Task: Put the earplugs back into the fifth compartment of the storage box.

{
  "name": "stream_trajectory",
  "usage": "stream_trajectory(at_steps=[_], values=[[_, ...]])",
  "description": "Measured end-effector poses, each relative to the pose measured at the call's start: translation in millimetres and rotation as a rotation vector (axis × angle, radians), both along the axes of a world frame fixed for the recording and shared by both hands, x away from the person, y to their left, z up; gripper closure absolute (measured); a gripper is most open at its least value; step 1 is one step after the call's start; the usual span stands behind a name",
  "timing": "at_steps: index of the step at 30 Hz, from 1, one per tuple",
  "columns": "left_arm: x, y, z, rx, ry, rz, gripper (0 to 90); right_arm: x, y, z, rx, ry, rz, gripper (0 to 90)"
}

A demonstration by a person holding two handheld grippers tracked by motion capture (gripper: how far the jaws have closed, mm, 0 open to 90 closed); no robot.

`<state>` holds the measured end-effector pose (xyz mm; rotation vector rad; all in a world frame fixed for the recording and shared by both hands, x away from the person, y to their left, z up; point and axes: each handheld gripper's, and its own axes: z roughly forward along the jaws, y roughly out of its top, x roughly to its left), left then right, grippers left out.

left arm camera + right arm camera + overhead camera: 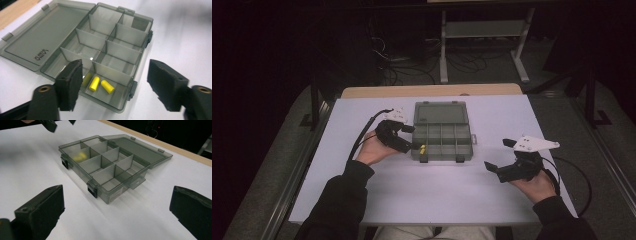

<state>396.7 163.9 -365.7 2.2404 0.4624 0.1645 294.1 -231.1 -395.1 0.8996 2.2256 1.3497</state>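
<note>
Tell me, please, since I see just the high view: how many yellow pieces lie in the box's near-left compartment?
Observer: Three yellow earplugs lie loose in that corner compartment of the box; the left gripper hovers open above them, holding nothing.
Operator: Are the other compartments filled?
Observer: No, the right gripper view shows them bare.
Operator: Is the right gripper holding anything?
Observer: No, the right gripper stands open, nothing between its jaws.

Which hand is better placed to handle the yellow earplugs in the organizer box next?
Left, probably. The left tongs hover open right over the corner compartment holding the yellow earplugs in the organizer box. The right tongs sit open, well off to the box's side.
</note>
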Motion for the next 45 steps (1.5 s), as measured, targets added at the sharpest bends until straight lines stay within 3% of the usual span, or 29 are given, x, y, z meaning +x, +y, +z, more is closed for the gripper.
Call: stream_trajectory(at_steps=[7, 11, 14, 17, 28, 33, 41, 45], values=[[-7.3, 12.9, 12.2, -0.043, -0.031, 0.009, 15.5, 0.0, 0.3, 0.0, -0.001, -0.001, 0.002, 0.0], [-14.2, 21.4, 17.1, -0.067, -0.069, 0.031, 9.3, 0.1, -0.1, 0.4, 0.002, -0.003, 0.004, 0.0], [-18.8, 29.2, 19.2, -0.102, -0.069, 0.040, 5.6, 0.0, -0.6, 0.4, 0.007, -0.002, 0.004, 0.0], [-23.5, 36.9, 19.3, -0.109, -0.079, 0.056, 2.4, -0.3, -0.3, 0.4, 0.006, -0.002, 0.004, 0.0], [-38.7, 72.6, 18.2, -0.183, -0.123, 0.122, 0.4, -1.3, -1.4, 0.8, 0.010, -0.004, -0.004, 0.0], [-49.9, 86.4, 16.3, -0.200, -0.158, 0.151, 0.4, -2.8, -3.1, 1.3, 0.019, -0.008, -0.013, 0.0], [-60.2, 106.5, 4.2, -0.213, -0.161, 0.204, 0.4, -4.4, -6.7, -2.0, 0.037, 0.010, -0.026, 0.0], [-68.8, 115.7, 1.4, -0.225, -0.182, 0.234, 0.4, -4.3, -7.4, -4.1, 0.039, 0.018, -0.029, 0.0]])
